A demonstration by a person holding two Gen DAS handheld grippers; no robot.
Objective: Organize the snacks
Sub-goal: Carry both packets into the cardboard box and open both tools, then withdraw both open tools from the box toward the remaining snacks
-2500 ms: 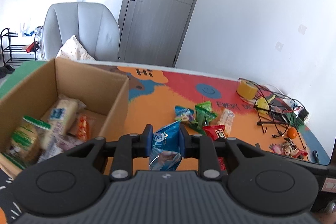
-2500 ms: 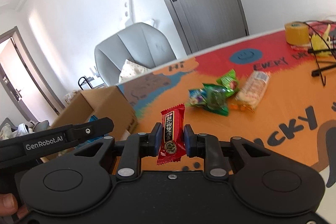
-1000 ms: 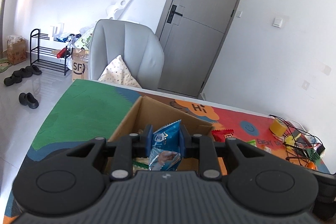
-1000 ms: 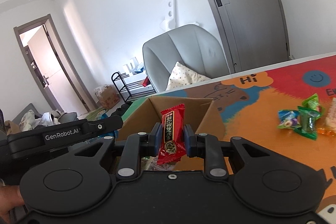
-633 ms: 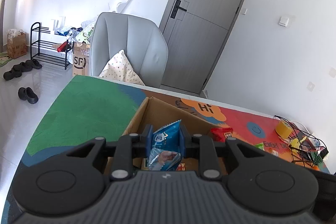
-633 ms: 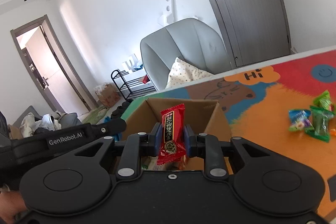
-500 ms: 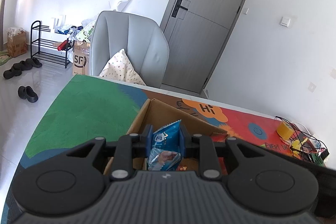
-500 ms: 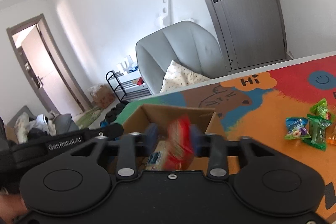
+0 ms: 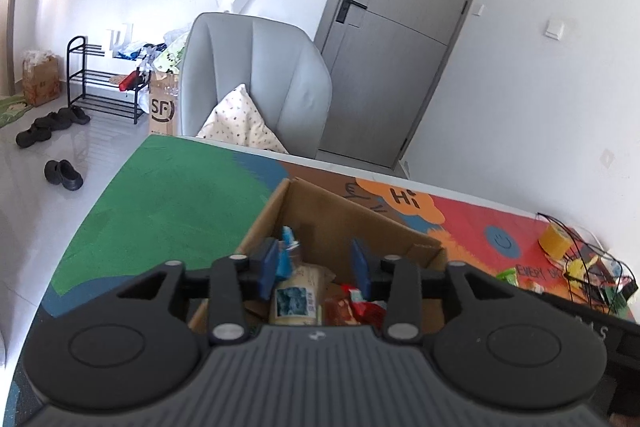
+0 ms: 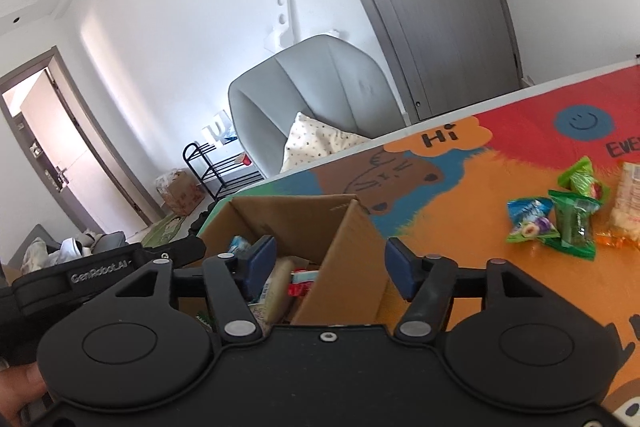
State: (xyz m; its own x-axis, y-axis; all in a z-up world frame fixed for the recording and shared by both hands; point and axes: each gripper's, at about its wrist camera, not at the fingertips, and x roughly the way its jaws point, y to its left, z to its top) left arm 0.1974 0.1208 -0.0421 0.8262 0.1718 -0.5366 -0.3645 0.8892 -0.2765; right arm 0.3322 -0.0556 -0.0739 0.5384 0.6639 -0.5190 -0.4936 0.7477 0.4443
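Observation:
An open cardboard box (image 9: 340, 223) with several snack packets inside stands on the colourful table mat. My left gripper (image 9: 314, 267) hangs over it with its jaws opening. A blue snack packet (image 9: 288, 247) is loose against the left pad, over a cream packet (image 9: 296, 299) and a red packet (image 9: 356, 303). My right gripper (image 10: 330, 269) is above the box's right wall (image 10: 344, 247), jaws opening with nothing between them. The red packet (image 10: 300, 281) lies in the box. The left gripper (image 10: 100, 271) shows at the left of the right wrist view.
Loose on the orange mat to the right lie a blue-green packet (image 10: 528, 223), green packets (image 10: 574, 227) and a rice cracker pack (image 10: 630, 203). A wire rack (image 9: 592, 267) and a yellow tape roll (image 9: 554, 237) stand at the far right. A grey chair (image 9: 256, 75) is behind the table.
Both grippers have gone from shut to open over the box. The red packet has dropped out of the right gripper into the box. The blue packet has come loose in the left gripper.

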